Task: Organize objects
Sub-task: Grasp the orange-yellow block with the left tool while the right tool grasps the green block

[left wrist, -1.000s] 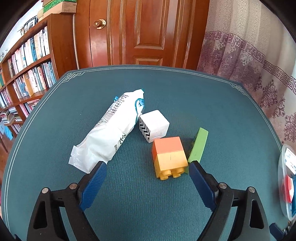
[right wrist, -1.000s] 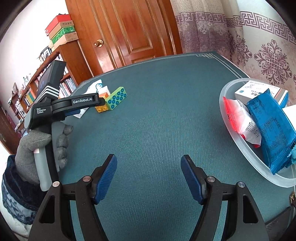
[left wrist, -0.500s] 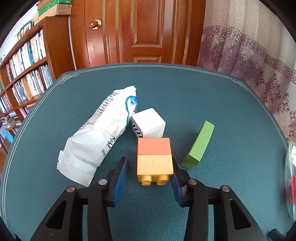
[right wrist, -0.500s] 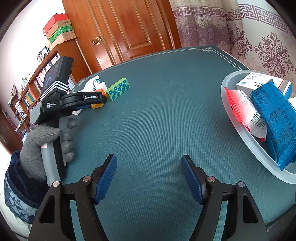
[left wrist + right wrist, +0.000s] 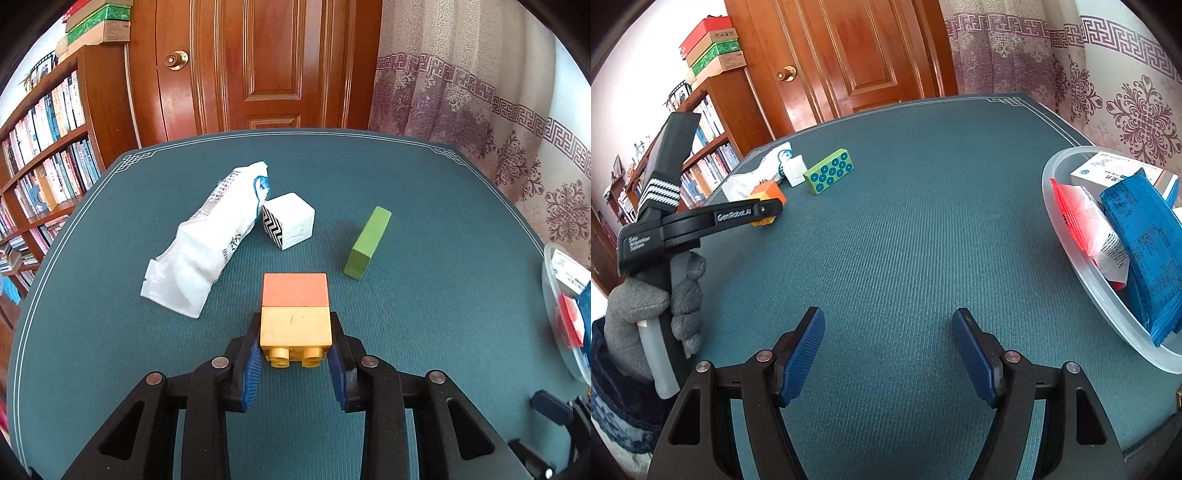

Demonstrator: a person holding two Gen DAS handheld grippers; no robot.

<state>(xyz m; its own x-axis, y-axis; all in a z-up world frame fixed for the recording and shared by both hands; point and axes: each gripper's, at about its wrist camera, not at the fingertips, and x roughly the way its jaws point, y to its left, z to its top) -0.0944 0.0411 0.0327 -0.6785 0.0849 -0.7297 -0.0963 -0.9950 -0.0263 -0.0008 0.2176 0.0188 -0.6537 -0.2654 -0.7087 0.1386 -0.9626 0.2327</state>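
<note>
A stacked toy block, orange half over yellow half (image 5: 294,306), lies on the teal table (image 5: 424,221) with its studs facing me. My left gripper (image 5: 294,332) has its jaws closing on it, and the blue pads press the yellow half's two sides. In the right wrist view the same block (image 5: 768,194) sits at the tip of the left gripper (image 5: 764,210), held by a gloved hand (image 5: 646,299). My right gripper (image 5: 886,332) stands open over bare table with nothing between its fingers.
A green domino block (image 5: 367,242), a white cube with a zigzag face (image 5: 291,219) and a white packet (image 5: 207,243) lie beyond the held block. At the right stands a clear bowl (image 5: 1082,266) with a blue packet (image 5: 1145,240), a red packet (image 5: 1082,218) and a white box (image 5: 1108,168).
My left gripper moved forward around the orange and yellow block and its jaws went from wide open to pressing on it. The right gripper kept still and open.
</note>
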